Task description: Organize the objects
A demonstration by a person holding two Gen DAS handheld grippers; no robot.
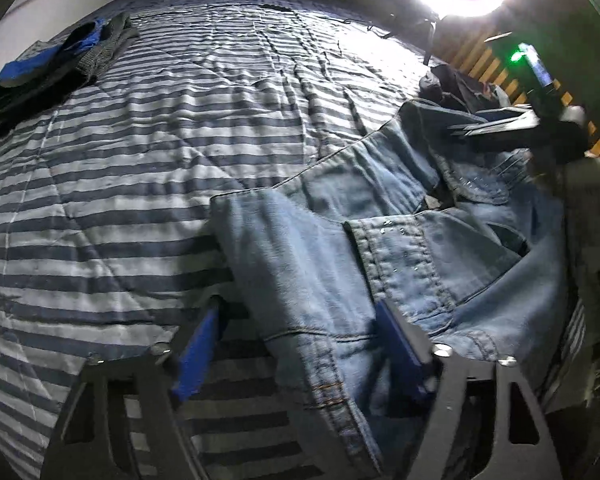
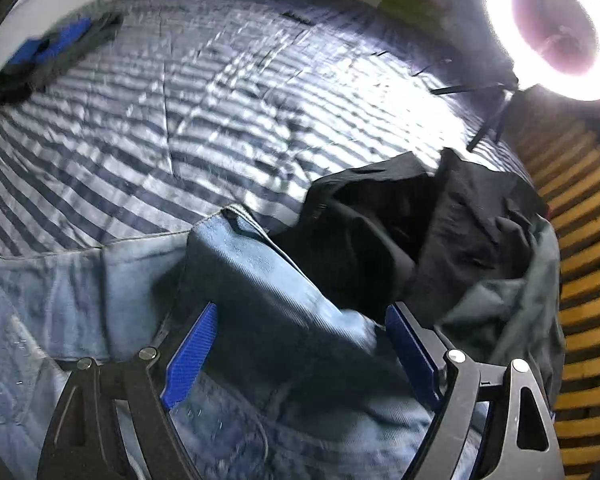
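Striped bed (image 1: 140, 184) filling both views. Light blue jeans (image 1: 380, 240) crumpled at its near right side, long axis running from the near edge up and rightward, hem end nearest. Black garment (image 2: 440, 216) just beyond, touching the denim. Folded blue and grey clothes (image 1: 48, 76) far left. Left gripper (image 1: 300, 344) wide, straddling denim, unpinched. Right gripper (image 2: 300, 344) wide over a denim fold.

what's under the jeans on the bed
The jeans lie on the striped quilt, which shows all around them. At their far edge they meet dark clothes; anything else beneath is covered.
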